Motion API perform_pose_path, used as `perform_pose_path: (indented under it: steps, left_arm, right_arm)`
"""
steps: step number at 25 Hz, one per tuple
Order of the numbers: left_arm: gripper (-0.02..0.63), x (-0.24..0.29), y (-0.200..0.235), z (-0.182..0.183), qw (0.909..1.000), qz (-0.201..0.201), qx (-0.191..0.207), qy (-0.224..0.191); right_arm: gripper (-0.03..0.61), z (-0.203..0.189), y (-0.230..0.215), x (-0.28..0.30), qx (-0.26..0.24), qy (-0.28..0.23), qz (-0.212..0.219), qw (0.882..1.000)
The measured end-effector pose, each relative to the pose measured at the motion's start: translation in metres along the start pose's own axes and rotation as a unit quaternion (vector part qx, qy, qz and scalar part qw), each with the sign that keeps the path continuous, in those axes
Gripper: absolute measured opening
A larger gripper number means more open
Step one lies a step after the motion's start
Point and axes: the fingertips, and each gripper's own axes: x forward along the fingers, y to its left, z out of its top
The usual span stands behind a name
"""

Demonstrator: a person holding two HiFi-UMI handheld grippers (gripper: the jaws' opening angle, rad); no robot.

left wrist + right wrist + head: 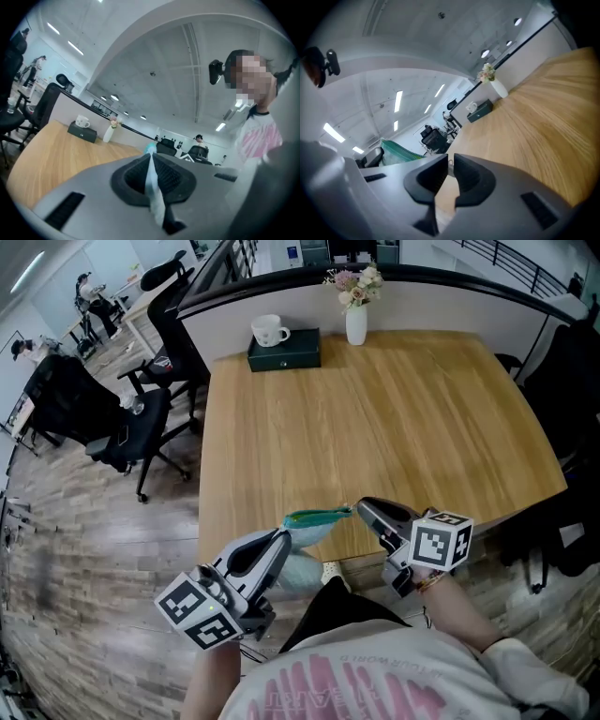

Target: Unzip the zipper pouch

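Nearest, just short of the near edge of the table [375,418]: a white shirt [356,681] with pink print.

Just off that edge, toward its left end, the left gripper [284,538], tilted up and inward. Jaws pressed together on a pale, thin fold of the pouch [314,519], with the fabric [153,185] running up between both ribbed pads and poking out past the tips.

Near the middle of the same edge, the right gripper [361,508], pointing left at the other. Jaws all but together, with a sliver of gap lower down, pinching a small metal pull [450,162] right at the tips.

Between the two, the pouch itself, lifted clear of the table above its near edge. Teal zipper strip along the top, stretched from one gripper to the other. Cloudy translucent body sagging below, toward the left gripper. How far the zipper is open: not readable in any view.

Beyond, bare light wood across most of the table. At the far edge, left of centre, a dark box [284,350] with a white mug [269,330] standing on it. Just right of the box, a white vase [356,324] of pale flowers [356,282]. Behind the far edge, a low grey partition [441,296] with a dark top rail. Left of the table, on a plank floor [84,549], black office chairs [122,423].
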Motion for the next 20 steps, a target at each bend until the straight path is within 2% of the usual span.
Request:
perform_pose_path:
  steps: [3,5,8,10,14,20]
  left_arm:
    - [0.009,0.006,0.024,0.009,0.9975,0.065,0.003,-0.027]
    - [0.009,0.006,0.042,0.008,0.9924,0.120,0.012,-0.026]
    - [0.009,0.002,0.069,-0.001,0.9795,0.200,0.021,-0.009]
    - [0.009,-0.002,0.083,-0.008,0.9729,0.231,0.015,-0.001]
    - [0.009,-0.007,0.101,-0.013,0.9683,0.249,-0.015,-0.002]
    - [0.009,0.001,0.114,-0.007,0.9696,0.243,-0.030,-0.010]
  right_arm:
    - [0.049,-0.001,-0.027,-0.003,0.035,-0.012,-0.061,0.997]
    - [0.037,0.002,-0.036,-0.005,0.030,-0.014,-0.089,0.996]
    - [0.000,0.017,-0.037,-0.002,0.011,-0.021,-0.113,0.993]
    - [-0.002,0.031,-0.035,0.001,-0.006,-0.025,-0.128,0.991]
    - [-0.002,0.057,-0.030,0.006,-0.027,-0.045,-0.135,0.989]
    - [-0.002,0.077,-0.034,0.014,-0.040,-0.053,-0.137,0.988]
